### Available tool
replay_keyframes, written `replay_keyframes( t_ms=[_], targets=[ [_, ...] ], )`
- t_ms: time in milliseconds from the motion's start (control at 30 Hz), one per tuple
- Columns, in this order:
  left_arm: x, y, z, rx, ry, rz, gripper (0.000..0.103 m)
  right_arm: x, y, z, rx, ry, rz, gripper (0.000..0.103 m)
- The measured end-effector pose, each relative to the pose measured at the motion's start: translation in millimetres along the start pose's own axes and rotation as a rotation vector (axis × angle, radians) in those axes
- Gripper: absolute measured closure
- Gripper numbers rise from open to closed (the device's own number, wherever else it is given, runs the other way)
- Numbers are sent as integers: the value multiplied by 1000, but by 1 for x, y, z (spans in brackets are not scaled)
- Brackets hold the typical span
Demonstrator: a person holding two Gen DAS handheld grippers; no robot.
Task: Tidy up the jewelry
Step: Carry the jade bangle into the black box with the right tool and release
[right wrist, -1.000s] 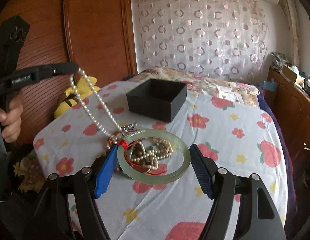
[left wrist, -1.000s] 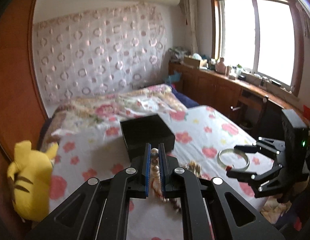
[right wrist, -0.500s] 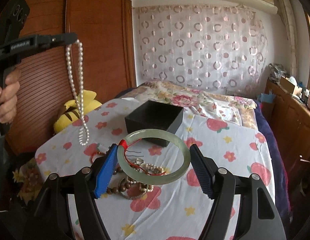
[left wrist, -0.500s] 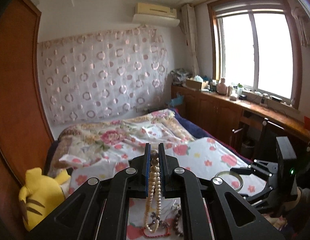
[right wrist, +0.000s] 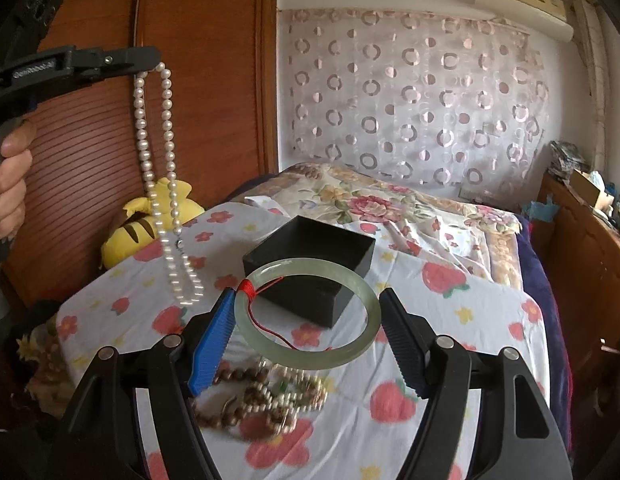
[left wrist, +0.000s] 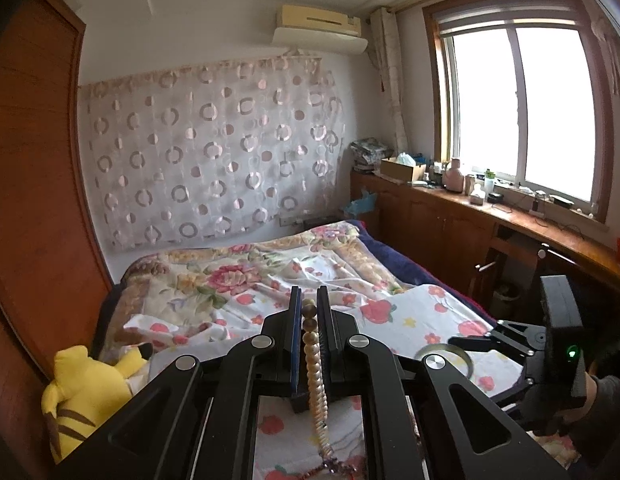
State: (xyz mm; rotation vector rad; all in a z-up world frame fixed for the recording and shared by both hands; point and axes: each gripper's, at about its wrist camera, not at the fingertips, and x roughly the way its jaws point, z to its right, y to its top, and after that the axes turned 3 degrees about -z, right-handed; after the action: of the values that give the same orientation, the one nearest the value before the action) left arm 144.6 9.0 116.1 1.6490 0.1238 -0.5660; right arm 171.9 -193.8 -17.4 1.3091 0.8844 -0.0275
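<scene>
I am holding the pearl necklace (right wrist: 166, 184) up high in the left claw (left wrist: 308, 304), whose pads are pinched narrow on the strand near its top. The doubled loop is hanging free, its lower end dangling above the flowered sheet (right wrist: 449, 312), left of the black box (right wrist: 310, 276). In the right claw (right wrist: 308, 316) I am carrying the pale green bangle (right wrist: 308, 314) with its red cord (right wrist: 266, 312); the blue pad (right wrist: 214, 344) is touching the rim on one side, while the other pad looks just beside the rim, so I cannot tell how firmly it is gripped. The bangle is hovering in front of the box, above the heap of beads and chains (right wrist: 266, 396) lying on the sheet.

My worry is the necklace: the tail is looking blurred, as if swinging, and could drape over the box wall or fall back into the heap and tangle if I lower it carelessly. The bangle is smooth and hard; a weak pinch could let it slip and drop onto the loose jewelry. The two claws also risk crowding each other over the one box.
</scene>
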Motion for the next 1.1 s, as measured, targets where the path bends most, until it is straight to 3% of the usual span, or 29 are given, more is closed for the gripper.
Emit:
replay_keyframes(
  t_ms=[333,633,833,1100],
  targets=[
    [24,27,-22,-8,-4,26,96,91,37,12,-53,47,-85,28],
    [69,40,-41,-20,-11,3,96,161,37,20,-67,79,-188,28],
    [98,40,-48,-24,-19,-30,96,174,34,20,-66,94,-203,28],
    [118,45,-50,-25,-51,-42,96,155,41,28,-39,115,-165,28]
  ],
)
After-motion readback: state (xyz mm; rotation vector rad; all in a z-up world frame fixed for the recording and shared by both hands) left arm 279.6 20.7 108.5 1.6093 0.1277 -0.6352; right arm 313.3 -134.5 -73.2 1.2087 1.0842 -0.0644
